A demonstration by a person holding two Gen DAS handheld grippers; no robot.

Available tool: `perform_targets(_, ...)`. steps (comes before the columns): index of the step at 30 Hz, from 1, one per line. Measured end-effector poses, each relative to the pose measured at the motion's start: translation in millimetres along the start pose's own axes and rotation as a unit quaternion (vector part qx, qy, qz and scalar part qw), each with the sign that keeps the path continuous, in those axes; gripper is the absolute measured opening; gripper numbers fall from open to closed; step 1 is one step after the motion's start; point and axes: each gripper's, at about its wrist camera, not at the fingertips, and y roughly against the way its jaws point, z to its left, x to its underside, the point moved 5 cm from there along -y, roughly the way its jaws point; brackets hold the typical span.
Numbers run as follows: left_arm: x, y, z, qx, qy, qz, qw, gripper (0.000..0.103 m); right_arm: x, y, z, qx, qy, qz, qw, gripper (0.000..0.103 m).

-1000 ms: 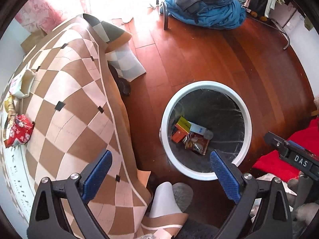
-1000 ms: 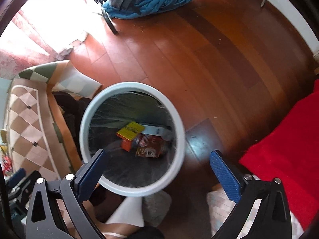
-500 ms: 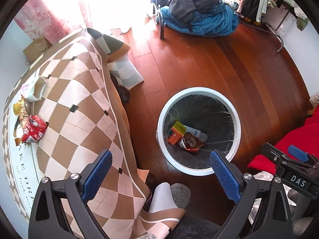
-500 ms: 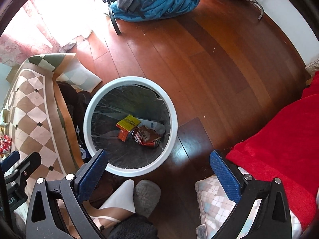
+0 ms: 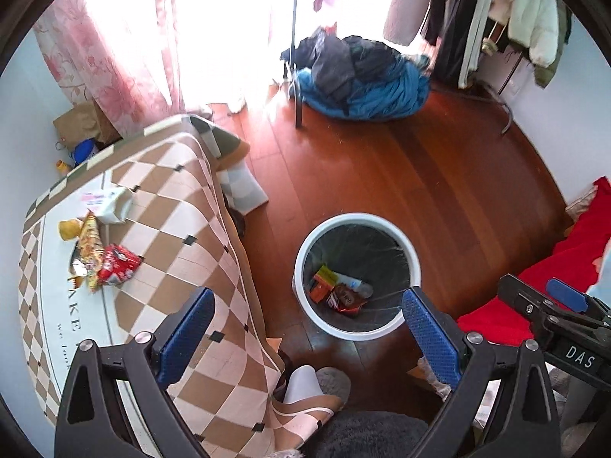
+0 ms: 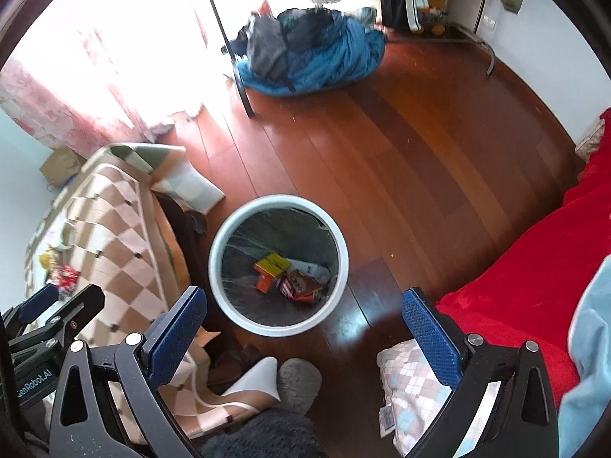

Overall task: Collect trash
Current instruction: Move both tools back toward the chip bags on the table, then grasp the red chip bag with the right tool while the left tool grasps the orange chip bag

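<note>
White bin [image 5: 357,334] is seen from higher than a second ago; both claws [image 5: 305,328] [image 6: 301,324] are held wide open, empty; wrappers [image 5: 109,267] are left on the tabletop [image 5: 183,229].

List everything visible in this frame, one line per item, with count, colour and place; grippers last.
trash bin: 1, white rim with dark liner, on the wood floor beside the table.
trash in bin: several pieces, orange, yellow, brown and clear, at the bin's bottom.
table cloth: 1, brown and cream check, draped over the table.
red wrapper: 1, red, on the table.
yellow wrappers: exact count unclear, yellow, just beyond the red wrapper.
white packet: 1, white, farther along the table.
clothes pile: 1, blue and dark, on the far floor.
red blanket: 1, red, right of the bin.
curtain: pink floral, at the window.
left gripper: open, empty.
right gripper: open, empty.
</note>
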Motion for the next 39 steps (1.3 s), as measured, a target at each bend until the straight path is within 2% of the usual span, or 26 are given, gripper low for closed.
perform_targets(4,0,31,14,0.005,0.008,-0.023,0.9997,0.100,2,40,14,-0.018,-0.004,-0.029,0.999,0.103)
perform_targets(7,2,53,35,-0.004,0.021,-0.036,0.9991,0.100,5,70,32,-0.040,-0.009,-0.050,0.998,0.103)
perform_targets(11,12,72,85,-0.021,0.049,-0.051,0.9973,0.100,12,90,72,-0.077,0.002,-0.061,0.995,0.103)
perform_targets(13,22,73,121,-0.044,0.071,-0.053,0.9951,0.100,16,93,102,-0.103,0.013,-0.057,0.993,0.103)
perform_targets(18,59,52,236,-0.121,0.138,-0.021,0.9827,0.100,31,63,199,-0.156,0.057,-0.015,0.986,0.103)
perform_targets(21,91,27,306,-0.158,0.187,0.014,0.9694,0.100,41,21,264,-0.192,0.078,0.032,0.978,0.103)
perform_targets(24,118,6,354,-0.184,0.218,0.046,0.9575,0.100,50,-31,319,-0.199,0.094,0.080,0.972,0.102)
perform_targets(26,130,-4,373,-0.192,0.230,0.059,0.9523,0.100,54,-68,350,-0.202,0.096,0.110,0.968,0.096)
perform_targets(28,139,-15,389,-0.196,0.239,0.071,0.9483,0.100,57,-99,371,-0.201,0.093,0.134,0.966,0.083)
perform_targets(29,142,-21,396,-0.198,0.243,0.076,0.9466,0.100,58,-114,380,-0.201,0.089,0.144,0.965,0.082)
perform_targets(32,141,-30,401,-0.193,0.245,0.081,0.9467,0.100,57,-141,396,-0.204,0.082,0.158,0.963,0.071)
perform_targets(34,135,-34,401,-0.188,0.242,0.079,0.9487,0.100,60,-151,402,-0.207,0.079,0.169,0.960,0.039)
perform_targets(36,124,-35,394,-0.176,0.239,0.071,0.9525,0.100,61,-152,405,-0.214,0.080,0.168,0.959,0.019)
perform_targets(39,99,-42,382,-0.151,0.231,0.060,0.9593,0.100,59,-141,399,-0.217,0.088,0.150,0.961,0.013)
